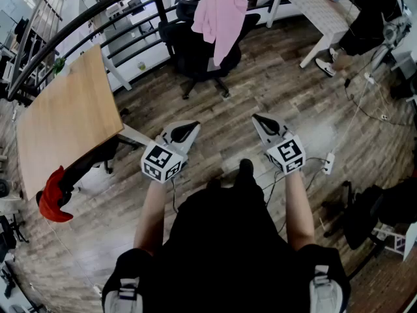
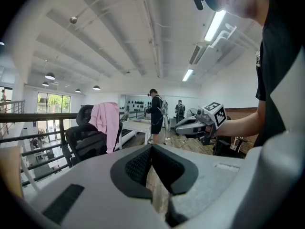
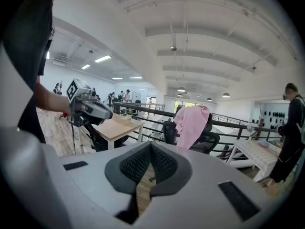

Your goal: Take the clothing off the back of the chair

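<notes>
Shut and empty, the left gripper point(image 1: 186, 131) and right gripper point(image 1: 262, 122) are pointing at the pink clothing point(image 1: 221, 18) draping the chair point(image 1: 194, 56), too far to grab.

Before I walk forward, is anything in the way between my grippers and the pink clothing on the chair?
Nothing visible. Bare floor runs from the left gripper and right gripper to the chair holding the pink clothing; the wooden table is off to the left, the white table to the right.

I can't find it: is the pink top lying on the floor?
No, the pink top hangs draped over the back of the black chair.
</notes>
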Tool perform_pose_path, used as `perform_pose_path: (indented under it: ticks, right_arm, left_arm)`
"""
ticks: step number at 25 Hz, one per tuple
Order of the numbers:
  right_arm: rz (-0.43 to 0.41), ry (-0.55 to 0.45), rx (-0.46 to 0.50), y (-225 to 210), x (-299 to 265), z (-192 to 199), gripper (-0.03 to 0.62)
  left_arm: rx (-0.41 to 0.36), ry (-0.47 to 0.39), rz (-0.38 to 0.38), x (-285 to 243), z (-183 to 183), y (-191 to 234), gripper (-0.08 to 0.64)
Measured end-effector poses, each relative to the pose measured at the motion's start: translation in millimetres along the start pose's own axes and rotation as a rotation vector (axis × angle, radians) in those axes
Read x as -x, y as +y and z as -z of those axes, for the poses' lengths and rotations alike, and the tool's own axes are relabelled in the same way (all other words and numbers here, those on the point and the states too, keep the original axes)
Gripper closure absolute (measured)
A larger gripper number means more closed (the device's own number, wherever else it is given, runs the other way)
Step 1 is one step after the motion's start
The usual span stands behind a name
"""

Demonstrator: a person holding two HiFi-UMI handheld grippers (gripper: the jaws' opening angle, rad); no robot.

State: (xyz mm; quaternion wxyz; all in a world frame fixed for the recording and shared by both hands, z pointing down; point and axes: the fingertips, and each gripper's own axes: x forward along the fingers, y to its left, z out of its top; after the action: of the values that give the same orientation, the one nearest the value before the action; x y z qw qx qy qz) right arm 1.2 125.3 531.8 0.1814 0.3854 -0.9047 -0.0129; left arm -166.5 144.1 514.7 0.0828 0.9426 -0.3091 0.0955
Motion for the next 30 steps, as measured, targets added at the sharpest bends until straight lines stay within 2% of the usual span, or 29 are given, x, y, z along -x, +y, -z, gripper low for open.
perform_pose_path:
  ticks: [9,15,22,30]
  right_arm:
    - [-0.003,0.034,-0.033,-2,0,1,0.595]
    - [-0.031,-0.013,-0.072,-5,0,2,0.594]
    - [-0.041,0.01,-0.045,-14,-4,9,0.594]
    - [-0.056,0.028,-0.041,-54,-1,25,0.594]
  left_arm:
    - [-0.017,0.025,-0.002,-5,7,-2,0.558]
    - [-0.022,0.029,-0.001,-9,3,-2,0.558]
    - [-0.016,0.036,0.0,-24,2,-2,0.558]
    - [-0.004,0.03,-0.021,-66,-10,-1,0.558]
